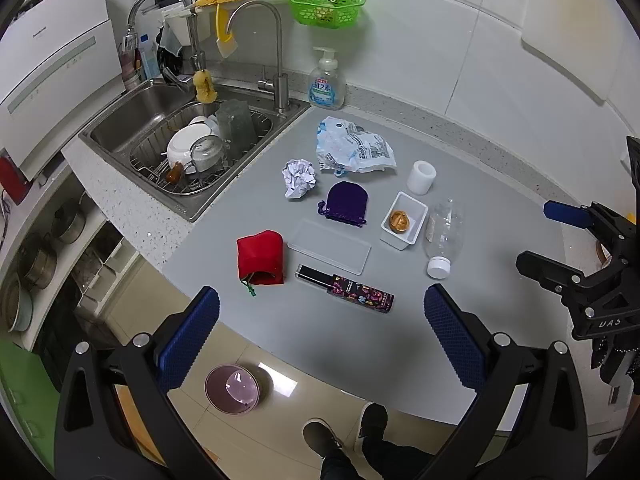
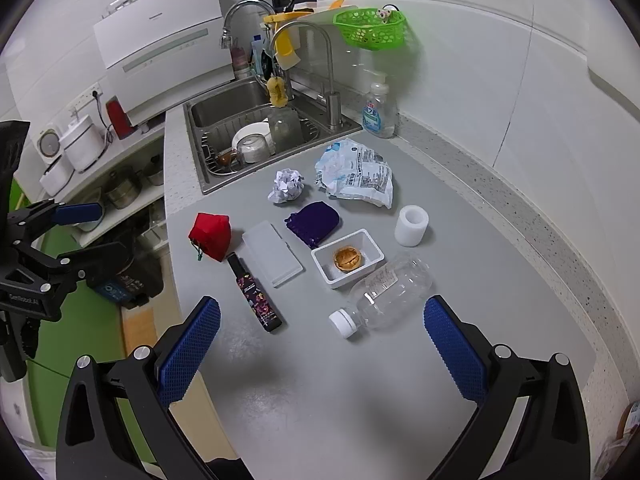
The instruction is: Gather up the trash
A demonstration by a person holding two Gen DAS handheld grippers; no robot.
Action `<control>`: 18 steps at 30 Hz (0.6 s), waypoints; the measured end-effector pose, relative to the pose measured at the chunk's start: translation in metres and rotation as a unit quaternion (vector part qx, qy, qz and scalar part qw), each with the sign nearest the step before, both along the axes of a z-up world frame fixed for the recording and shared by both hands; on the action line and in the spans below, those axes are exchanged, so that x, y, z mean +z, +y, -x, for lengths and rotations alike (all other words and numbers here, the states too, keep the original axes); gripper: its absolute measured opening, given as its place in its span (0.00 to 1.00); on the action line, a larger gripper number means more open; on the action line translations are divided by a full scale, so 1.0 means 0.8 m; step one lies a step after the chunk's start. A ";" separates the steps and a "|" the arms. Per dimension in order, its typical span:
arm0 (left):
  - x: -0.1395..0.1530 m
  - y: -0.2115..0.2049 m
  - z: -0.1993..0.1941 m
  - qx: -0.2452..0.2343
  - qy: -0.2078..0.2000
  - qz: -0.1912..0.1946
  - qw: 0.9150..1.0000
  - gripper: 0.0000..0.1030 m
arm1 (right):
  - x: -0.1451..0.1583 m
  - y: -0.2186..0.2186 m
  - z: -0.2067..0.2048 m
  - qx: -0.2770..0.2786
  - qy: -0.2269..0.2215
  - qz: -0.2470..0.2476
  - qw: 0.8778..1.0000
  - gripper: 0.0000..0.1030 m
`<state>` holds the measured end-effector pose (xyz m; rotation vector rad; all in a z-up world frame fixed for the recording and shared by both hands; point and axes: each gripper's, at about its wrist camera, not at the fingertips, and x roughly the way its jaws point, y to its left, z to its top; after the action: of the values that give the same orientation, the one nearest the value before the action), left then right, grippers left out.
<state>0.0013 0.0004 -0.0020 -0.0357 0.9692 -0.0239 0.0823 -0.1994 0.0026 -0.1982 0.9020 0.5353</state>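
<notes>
From the left wrist view, the left gripper (image 1: 320,332) hung spread wide and empty over the near edge of the grey table (image 1: 500,240), tilted down. Beyond it lay the trash: a paper ball (image 1: 298,179) near the sink (image 1: 132,116), a crumpled wrapper (image 1: 354,150) just behind it, and an empty bottle (image 1: 444,236) on its side, cap toward the near edge, touching a white tray (image 1: 416,210) that held a walnut (image 1: 399,222). A purple pouch (image 1: 346,202), a red pouch (image 1: 260,256), a clear lid (image 1: 329,246), a dark tube (image 1: 346,294) and a white cup (image 1: 421,176) were spread among them. The right gripper (image 1: 560,240) showed at the right edge, also released. A pink bin (image 1: 232,388) stood on the floor below, beside the person's shoes (image 1: 344,428).

From the right wrist view, the right gripper (image 2: 322,336) was wide apart with nothing in it, above bare table. The bottle (image 2: 384,294) lay just ahead of it, the paper ball (image 2: 286,186) and wrapper (image 2: 354,174) farther back by the sink (image 2: 224,108). The left gripper (image 2: 88,232) hung off the table's left side.
</notes>
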 end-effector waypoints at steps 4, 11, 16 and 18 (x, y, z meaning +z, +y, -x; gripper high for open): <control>0.000 0.001 0.002 0.003 0.000 0.001 1.000 0.97 | 0.002 -0.001 0.000 0.001 -0.001 0.001 1.000 0.95; 0.001 0.001 0.003 0.004 -0.002 -0.001 1.000 0.97 | 0.003 -0.001 0.001 0.002 -0.001 0.000 1.000 0.95; 0.001 0.002 0.003 0.005 -0.002 0.001 1.000 0.97 | 0.003 0.000 0.000 0.001 -0.001 0.001 1.000 0.95; 0.001 0.002 0.003 0.004 -0.002 0.000 1.000 0.97 | 0.003 0.000 -0.001 0.001 -0.002 0.000 1.000 0.95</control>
<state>-0.0014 0.0018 -0.0009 -0.0401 0.9649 -0.0167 0.0827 -0.1992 0.0049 -0.2007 0.8990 0.5366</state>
